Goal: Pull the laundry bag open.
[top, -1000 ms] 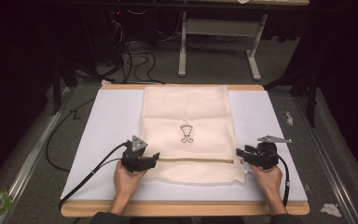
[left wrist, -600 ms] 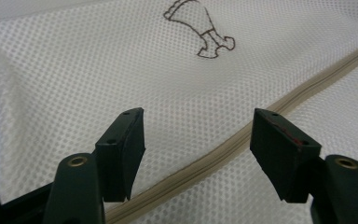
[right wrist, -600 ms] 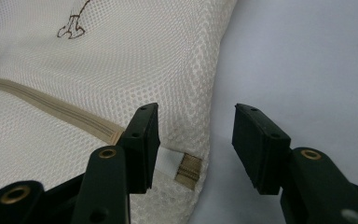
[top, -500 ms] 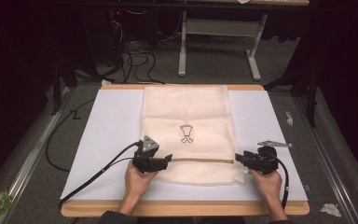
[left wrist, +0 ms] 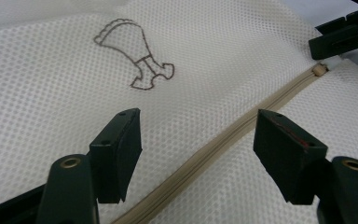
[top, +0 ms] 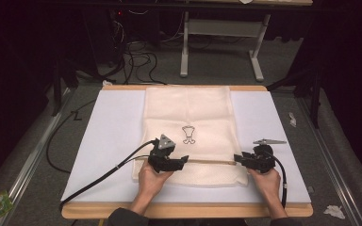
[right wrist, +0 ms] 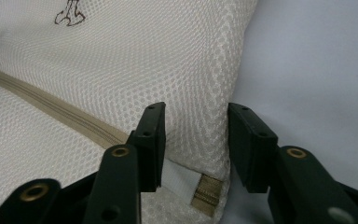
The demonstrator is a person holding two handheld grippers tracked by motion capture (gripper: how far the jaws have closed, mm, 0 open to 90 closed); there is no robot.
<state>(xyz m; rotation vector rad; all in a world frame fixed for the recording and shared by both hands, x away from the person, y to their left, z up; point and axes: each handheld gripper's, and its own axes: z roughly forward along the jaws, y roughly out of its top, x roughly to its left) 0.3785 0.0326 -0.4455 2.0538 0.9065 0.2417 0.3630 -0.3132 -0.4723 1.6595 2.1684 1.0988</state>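
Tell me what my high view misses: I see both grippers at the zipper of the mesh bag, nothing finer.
Observer: The left gripper is open, jaws either side of the zipper, not closed on it.
Operator: Report the right one.
Observer: The right gripper is open too, jaws straddling the mesh bag at its edge.
Operator: Find the zipper pull.
Observer: In the left gripper view a small tan tab sits at the zipper's far end, by the other gripper's jaws.
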